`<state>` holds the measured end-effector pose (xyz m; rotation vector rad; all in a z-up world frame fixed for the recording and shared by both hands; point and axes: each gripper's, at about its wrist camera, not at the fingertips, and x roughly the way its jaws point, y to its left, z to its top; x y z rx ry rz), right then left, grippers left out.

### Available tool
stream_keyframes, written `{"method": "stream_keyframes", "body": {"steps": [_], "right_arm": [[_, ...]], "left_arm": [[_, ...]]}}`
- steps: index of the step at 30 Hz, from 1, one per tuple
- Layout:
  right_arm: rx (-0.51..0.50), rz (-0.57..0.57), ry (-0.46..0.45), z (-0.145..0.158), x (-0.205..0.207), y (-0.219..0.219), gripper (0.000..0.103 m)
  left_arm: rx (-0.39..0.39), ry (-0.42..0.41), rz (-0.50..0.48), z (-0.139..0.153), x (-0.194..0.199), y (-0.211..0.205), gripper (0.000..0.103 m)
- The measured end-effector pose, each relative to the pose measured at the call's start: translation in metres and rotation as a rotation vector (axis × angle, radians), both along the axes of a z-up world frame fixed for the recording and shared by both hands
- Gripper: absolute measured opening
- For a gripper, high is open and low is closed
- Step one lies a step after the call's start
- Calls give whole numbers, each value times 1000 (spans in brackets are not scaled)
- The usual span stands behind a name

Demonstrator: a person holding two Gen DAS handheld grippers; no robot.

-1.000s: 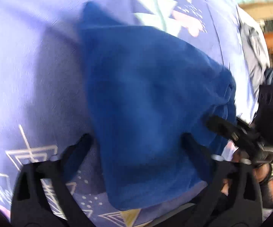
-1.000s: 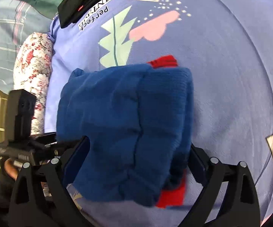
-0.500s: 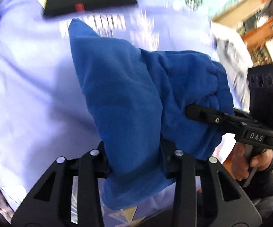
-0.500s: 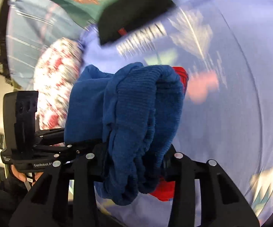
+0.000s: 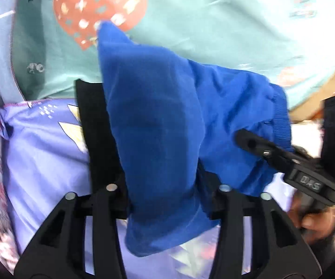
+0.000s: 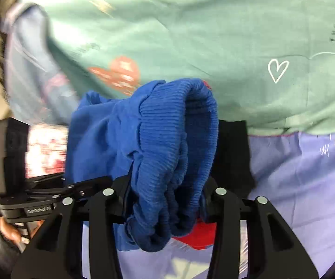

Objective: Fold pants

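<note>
Left wrist view: both sets of jaws grip the blue pants point(image 5: 162, 125), held up over the bed.
The left gripper point(image 5: 167, 200) and right gripper point(image 6: 165, 200) clamp bunched cloth, their jaws easing wider; the pants look soft, light and floppy, best gripped at the ribbed waistband point(image 6: 167, 139).

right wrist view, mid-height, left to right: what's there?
Left gripper → floral pillow → blue pants → black folded cloth → lilac sheet.
</note>
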<state>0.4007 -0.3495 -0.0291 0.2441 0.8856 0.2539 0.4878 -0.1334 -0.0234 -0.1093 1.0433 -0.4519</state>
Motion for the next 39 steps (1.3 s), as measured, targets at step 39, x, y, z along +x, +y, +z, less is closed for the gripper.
{"method": "stream_keyframes", "body": {"steps": [39], "right_arm": [[-183,-191,-121,15,-195,17,99]], "left_arm": [[180,-144,199,7,-209,34,101]]}}
